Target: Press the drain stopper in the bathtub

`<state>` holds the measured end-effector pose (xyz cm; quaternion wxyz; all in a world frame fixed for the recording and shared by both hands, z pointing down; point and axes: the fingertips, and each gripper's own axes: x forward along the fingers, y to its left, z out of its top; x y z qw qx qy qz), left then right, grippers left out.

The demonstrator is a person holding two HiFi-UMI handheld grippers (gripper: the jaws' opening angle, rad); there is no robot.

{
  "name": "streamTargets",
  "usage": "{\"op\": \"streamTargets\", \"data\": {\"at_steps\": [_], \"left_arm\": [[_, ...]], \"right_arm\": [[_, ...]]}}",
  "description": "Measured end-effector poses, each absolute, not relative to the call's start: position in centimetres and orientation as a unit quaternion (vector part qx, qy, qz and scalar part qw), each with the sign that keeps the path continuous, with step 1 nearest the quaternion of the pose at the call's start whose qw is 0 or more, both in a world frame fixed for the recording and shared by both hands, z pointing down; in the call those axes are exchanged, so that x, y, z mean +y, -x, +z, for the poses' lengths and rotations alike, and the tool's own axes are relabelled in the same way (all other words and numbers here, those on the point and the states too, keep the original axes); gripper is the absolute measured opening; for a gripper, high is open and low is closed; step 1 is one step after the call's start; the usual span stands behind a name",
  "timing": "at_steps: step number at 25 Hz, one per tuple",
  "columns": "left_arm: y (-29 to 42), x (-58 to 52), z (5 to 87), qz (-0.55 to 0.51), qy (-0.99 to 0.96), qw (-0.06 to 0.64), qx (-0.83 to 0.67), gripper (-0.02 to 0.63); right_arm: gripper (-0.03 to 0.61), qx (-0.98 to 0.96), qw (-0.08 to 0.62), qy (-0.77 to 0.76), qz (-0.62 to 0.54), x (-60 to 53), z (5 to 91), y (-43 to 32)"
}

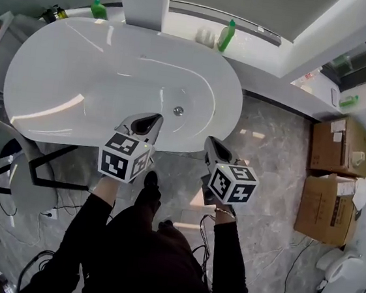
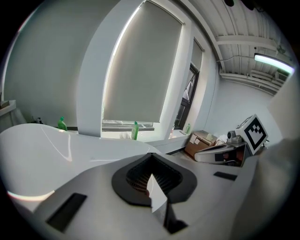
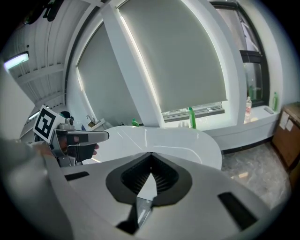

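Drain stopper (image 1: 178, 110): a small round metal disc on the bottom of the bathtub, toward its right end. Nothing touches it.
Bathtub (image 1: 80, 65): white, oval and freestanding. It stands on a grey marbled floor (image 1: 280, 154) below a window ledge.
Left gripper (image 1: 154, 117): held over the tub's near rim, with its tip pointing toward the stopper but clear of it. In the left gripper view (image 2: 151, 158) the jaws are pressed together with nothing between them.
Right gripper (image 1: 210, 142): held over the floor just outside the tub's near right curve, beside the left gripper and farther from the stopper. In the right gripper view (image 3: 150, 155) the jaws meet at the tip and hold nothing.
Green bottles: one (image 1: 99, 9) stands on the ledge behind the tub's left end. Another (image 1: 227, 35) stands behind its right end.
Cardboard boxes (image 1: 341, 144): two on the floor at the right, well apart from the tub.
Person (image 1: 150, 257): in dark sleeves, standing at the tub's near side with one gripper in each hand.
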<state>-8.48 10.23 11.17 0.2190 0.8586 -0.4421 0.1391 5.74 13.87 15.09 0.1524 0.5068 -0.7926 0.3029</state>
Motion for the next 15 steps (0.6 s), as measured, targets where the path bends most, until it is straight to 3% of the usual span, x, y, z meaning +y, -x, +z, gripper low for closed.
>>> {"op": "streamTargets", "data": {"at_steps": [15], "left_arm": [[9.3, 5.1, 13.9, 0.142, -0.857, 0.251, -0.427, 0.008]], "right_arm": [[0.002, -0.782, 0.182, -0.513, 0.302, 8.7, 16.3, -5.1]]}}
